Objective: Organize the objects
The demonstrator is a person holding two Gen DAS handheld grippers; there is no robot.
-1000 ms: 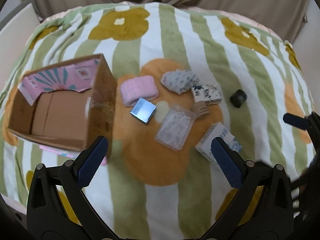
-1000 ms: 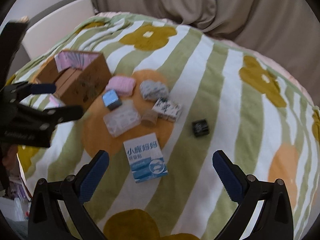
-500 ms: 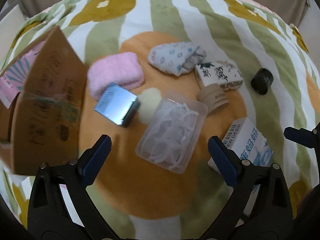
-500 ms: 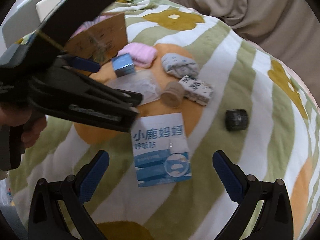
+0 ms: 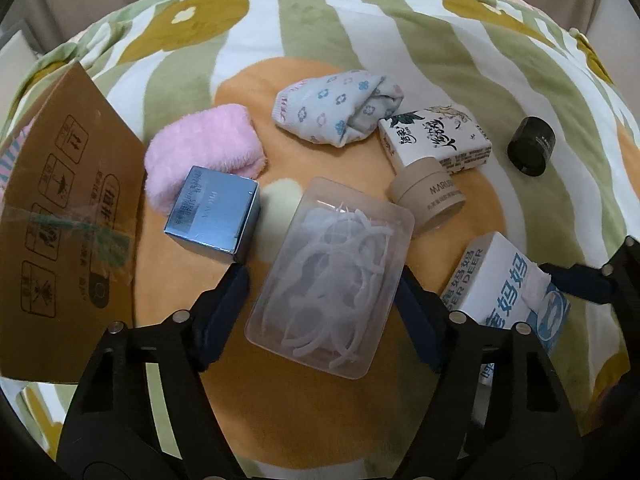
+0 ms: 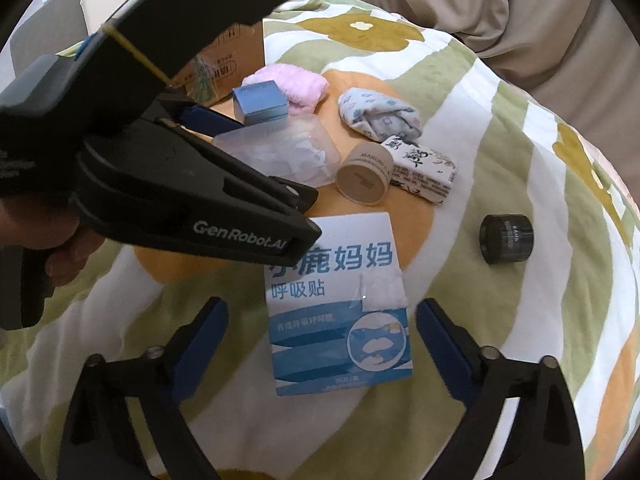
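A clear plastic box of white picks (image 5: 332, 276) lies on the flowered blanket (image 5: 460, 60). My left gripper (image 5: 322, 304) straddles it with jaws closing; the right pad is at the box's edge and a small gap shows at the left pad. A blue and white carton (image 6: 340, 312) lies flat between the fingers of my right gripper (image 6: 324, 328), whose jaws are closing with gaps on both sides. An open cardboard box (image 5: 68, 240) stands at the left.
Around the clear box lie a pink cloth (image 5: 200, 152), a blue carton (image 5: 216, 216), a rolled patterned cloth (image 5: 336, 108), a white printed carton (image 5: 436, 140), a beige jar (image 5: 428, 196) and a black jar (image 5: 532, 146). A person's hand (image 6: 60, 256) grips the left tool.
Both grippers have come down close to the blanket and their jaws have narrowed. The left one now brackets the clear box, the right one the blue and white carton.
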